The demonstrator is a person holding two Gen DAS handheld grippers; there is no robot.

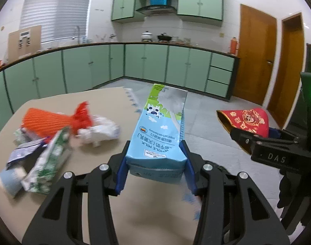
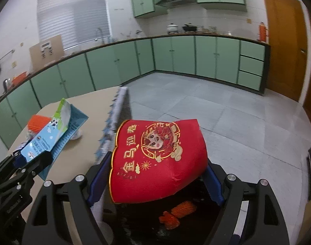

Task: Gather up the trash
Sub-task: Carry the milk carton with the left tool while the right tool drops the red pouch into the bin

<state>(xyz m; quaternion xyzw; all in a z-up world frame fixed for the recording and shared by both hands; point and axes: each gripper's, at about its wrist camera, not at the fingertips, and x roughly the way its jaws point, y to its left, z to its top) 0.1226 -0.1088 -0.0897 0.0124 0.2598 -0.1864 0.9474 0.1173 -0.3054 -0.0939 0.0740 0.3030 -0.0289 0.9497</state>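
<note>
left claw (image 1: 155, 159): gripping the milk carton (image 1: 161, 126) by its base end, blue pads (image 1: 121, 173) pressing on both sides; carton is sticking out forward, raised off the worktop (image 1: 106, 102), torn top end pointing away.
right claw (image 2: 155, 175): clamping a red pouch (image 2: 157, 153) with gold print, pads on its left and right edges (pouch is bulging upward between them).
below right claw: a dark bag opening (image 2: 196, 189) is sitting under the pouch, with an orange mesh piece (image 2: 179, 211) lying inside.
trash pile: lying on the worktop to the left of the left claw; an orange mesh net (image 1: 47, 122), a crumpled white wrapper (image 1: 100, 129), a green-white flattened carton (image 1: 49, 157) and a pale blue cup (image 1: 9, 181), all touching or overlapping, blurred.
claws relative: right claw is showing at the right edge of the left view, beside and apart from the milk carton.
worktop edge: a jagged-edged strip is running just left of the right claw.
</note>
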